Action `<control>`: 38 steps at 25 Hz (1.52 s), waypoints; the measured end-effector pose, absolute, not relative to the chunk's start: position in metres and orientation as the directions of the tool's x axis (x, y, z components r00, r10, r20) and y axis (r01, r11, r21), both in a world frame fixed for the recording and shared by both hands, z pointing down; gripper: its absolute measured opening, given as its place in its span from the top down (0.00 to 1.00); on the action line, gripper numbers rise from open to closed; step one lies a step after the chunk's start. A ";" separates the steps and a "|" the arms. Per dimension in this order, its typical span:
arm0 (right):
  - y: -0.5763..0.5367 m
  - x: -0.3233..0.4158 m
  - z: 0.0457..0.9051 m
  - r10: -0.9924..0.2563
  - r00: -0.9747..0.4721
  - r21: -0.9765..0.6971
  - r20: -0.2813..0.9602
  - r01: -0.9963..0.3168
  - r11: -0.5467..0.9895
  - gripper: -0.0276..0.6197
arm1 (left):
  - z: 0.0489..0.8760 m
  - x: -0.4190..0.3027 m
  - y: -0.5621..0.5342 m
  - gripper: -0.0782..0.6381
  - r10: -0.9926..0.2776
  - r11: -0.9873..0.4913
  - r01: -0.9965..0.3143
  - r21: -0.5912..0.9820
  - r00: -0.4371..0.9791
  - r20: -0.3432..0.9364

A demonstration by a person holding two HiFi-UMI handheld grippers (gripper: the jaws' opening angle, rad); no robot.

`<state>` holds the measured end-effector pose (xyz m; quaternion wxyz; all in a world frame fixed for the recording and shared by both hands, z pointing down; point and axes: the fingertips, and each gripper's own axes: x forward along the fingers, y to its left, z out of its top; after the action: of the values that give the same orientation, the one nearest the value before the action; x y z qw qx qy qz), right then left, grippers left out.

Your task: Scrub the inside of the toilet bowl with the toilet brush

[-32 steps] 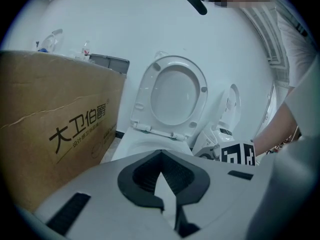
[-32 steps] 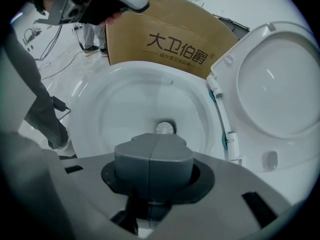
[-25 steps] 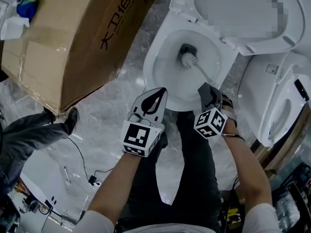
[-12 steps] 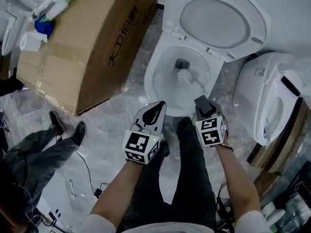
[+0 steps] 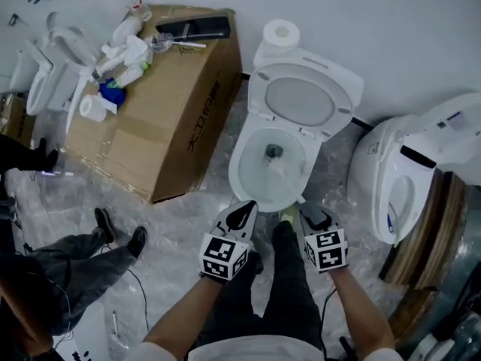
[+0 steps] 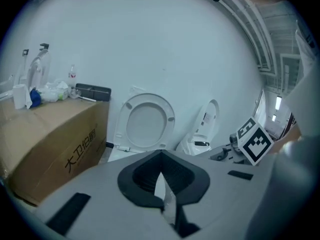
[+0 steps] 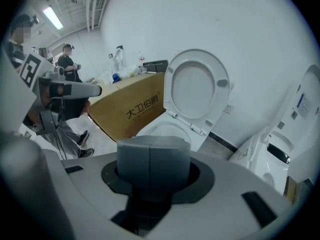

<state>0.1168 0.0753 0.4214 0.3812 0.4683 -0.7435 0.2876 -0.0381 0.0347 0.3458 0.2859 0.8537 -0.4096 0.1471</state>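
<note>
A white toilet stands with its lid (image 5: 302,98) up and its bowl rim (image 5: 242,164) open toward me. The toilet brush (image 5: 276,167) has its white head down inside the bowl, and its thin handle runs back toward my right gripper (image 5: 313,216), which is shut on it at the bowl's near right edge. In the right gripper view the grey pads (image 7: 134,159) are pressed together, with the lid (image 7: 196,90) beyond. My left gripper (image 5: 242,212) hovers shut and empty just in front of the bowl's near left edge; the left gripper view shows its jaws (image 6: 161,178) closed below the lid (image 6: 146,126).
A large cardboard box (image 5: 169,126) lies left of the toilet, with bottles and cleaning items (image 5: 120,55) on top. A paper roll (image 5: 283,32) sits on the tank. A second white toilet (image 5: 406,175) stands at the right. Another person's legs (image 5: 83,254) are at the left.
The head view has risen and pulled back, so the whole toilet, the wall and the box top now show. Both grippers have drawn back toward the bowl's near edge; the brush head stays inside.
</note>
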 end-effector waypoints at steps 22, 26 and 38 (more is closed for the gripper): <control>0.133 0.110 0.154 -0.666 -0.343 -0.110 0.662 -0.924 0.367 0.72 | 0.102 -0.025 0.085 0.88 -0.633 -0.625 -0.702 0.342 0.712 0.304; 0.136 0.112 0.114 -0.707 -0.360 -0.129 0.609 -0.924 0.359 0.72 | 0.058 -0.022 0.088 0.88 -0.633 -0.650 -0.685 0.329 0.727 0.264; 0.132 0.101 0.014 -0.803 -0.396 -0.117 0.445 -0.915 0.387 0.72 | -0.027 -0.022 0.090 0.88 -0.640 -0.697 -0.644 0.316 0.757 0.133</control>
<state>0.1014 0.1322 0.0138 0.1600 0.5256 -0.8171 0.1747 -0.0222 0.0904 -0.0271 0.1737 0.9211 -0.3485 0.0062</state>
